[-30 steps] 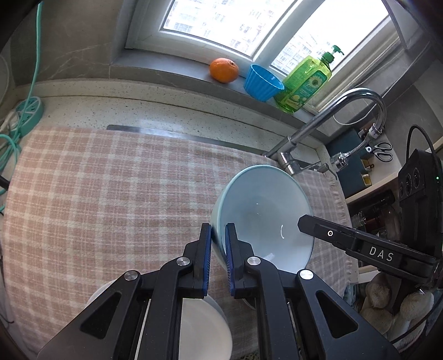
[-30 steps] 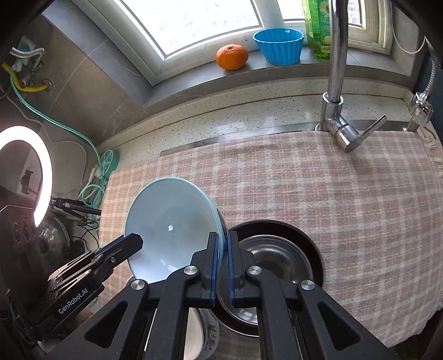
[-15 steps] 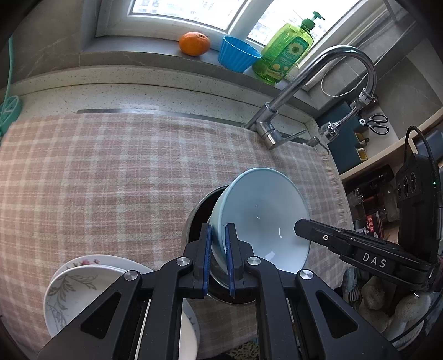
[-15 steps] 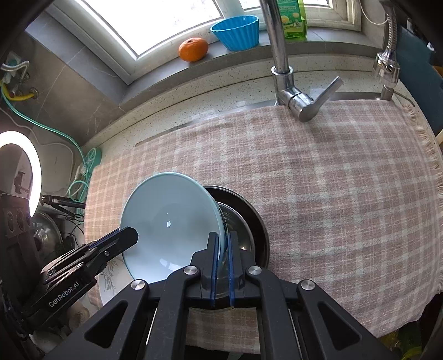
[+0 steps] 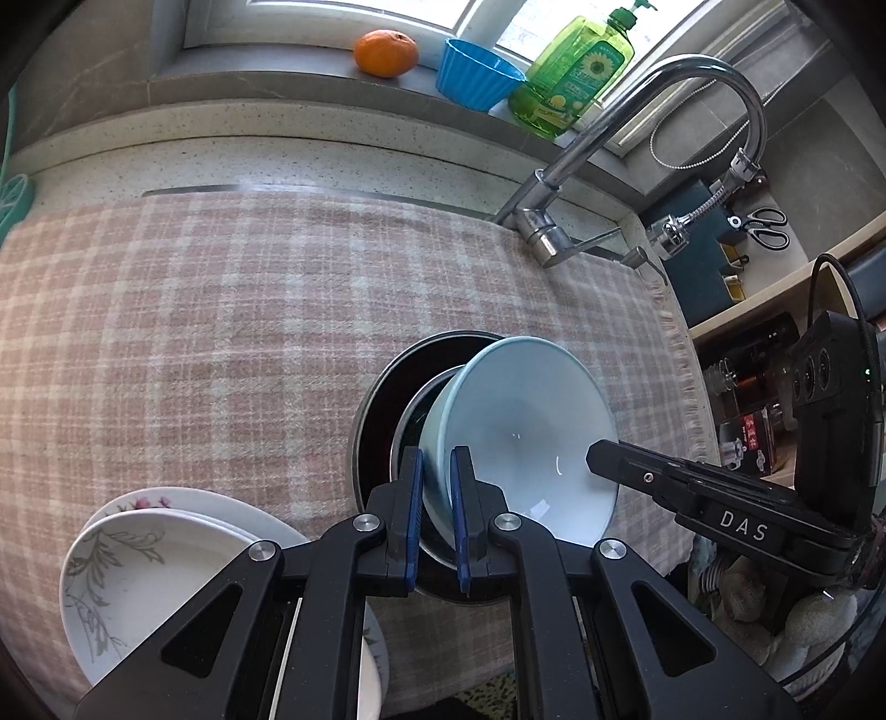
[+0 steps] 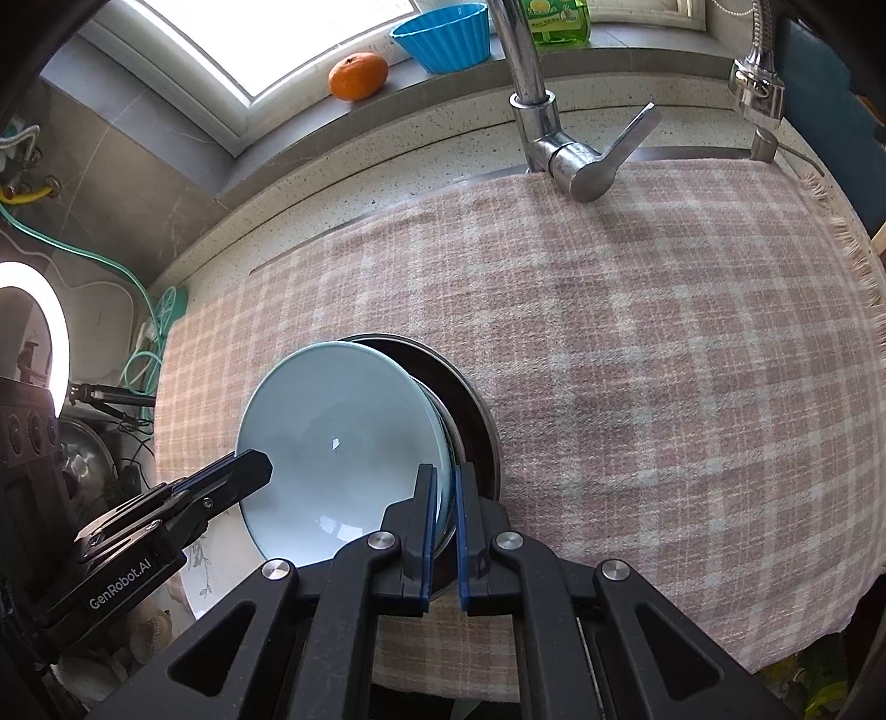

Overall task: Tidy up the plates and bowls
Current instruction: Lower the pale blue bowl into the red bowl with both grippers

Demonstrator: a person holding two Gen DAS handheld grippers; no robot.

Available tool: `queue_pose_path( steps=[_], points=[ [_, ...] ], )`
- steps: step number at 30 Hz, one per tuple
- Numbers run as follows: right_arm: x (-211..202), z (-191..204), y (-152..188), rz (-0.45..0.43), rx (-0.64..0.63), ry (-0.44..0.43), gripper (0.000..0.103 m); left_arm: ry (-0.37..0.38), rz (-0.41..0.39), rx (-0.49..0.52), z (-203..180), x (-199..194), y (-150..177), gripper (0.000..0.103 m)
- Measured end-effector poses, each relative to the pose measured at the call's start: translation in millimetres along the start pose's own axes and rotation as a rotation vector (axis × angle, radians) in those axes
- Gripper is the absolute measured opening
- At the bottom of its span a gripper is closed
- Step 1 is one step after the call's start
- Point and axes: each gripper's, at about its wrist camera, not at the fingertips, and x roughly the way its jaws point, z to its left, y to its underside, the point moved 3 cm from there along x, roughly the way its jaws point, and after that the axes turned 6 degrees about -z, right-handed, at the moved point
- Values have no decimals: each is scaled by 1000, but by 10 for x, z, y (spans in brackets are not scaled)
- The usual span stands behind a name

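A pale blue bowl (image 5: 526,432) (image 6: 338,443) hangs tilted over a steel bowl (image 5: 412,421) that sits inside a dark round pan (image 5: 382,399) (image 6: 470,421) on the checked cloth. My left gripper (image 5: 437,471) is shut on the bowl's left rim. My right gripper (image 6: 443,487) is shut on the opposite rim, and its finger (image 5: 626,465) shows at the bowl's right edge in the left wrist view. White flowered plates (image 5: 160,554) are stacked at the cloth's near left corner.
A pink checked cloth (image 6: 664,360) covers the counter. A chrome tap (image 6: 542,127) rises at the back. An orange (image 5: 385,52), a blue cup (image 5: 476,75) and a green soap bottle (image 5: 576,72) stand on the windowsill. A ring light (image 6: 33,321) glows at far left.
Both grippers carried the blue bowl across the cloth and downward, so it now hangs over the steel bowl in the dark pan. The flowered plates came into view at the left.
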Motion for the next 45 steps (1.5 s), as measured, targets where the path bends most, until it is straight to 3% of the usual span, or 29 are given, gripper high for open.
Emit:
queue_pose_path(
  steps=[18, 31, 38, 42, 45],
  points=[
    [147, -4, 37, 32, -4, 2, 6, -17, 20, -4, 59, 76, 43, 8],
    [123, 39, 28, 9, -45, 19, 8, -31, 11, 33, 61, 42, 31, 8],
    [-29, -2, 23, -44, -41, -2, 8, -36, -20, 41, 92, -90, 15, 9],
    [-195, -54, 23, -109, -18, -41, 9, 4, -62, 7, 170, -230, 18, 9],
    [-306, -131, 64, -165, -14, -37, 9, -23, -104, -7, 252, -311, 58, 9]
  ],
)
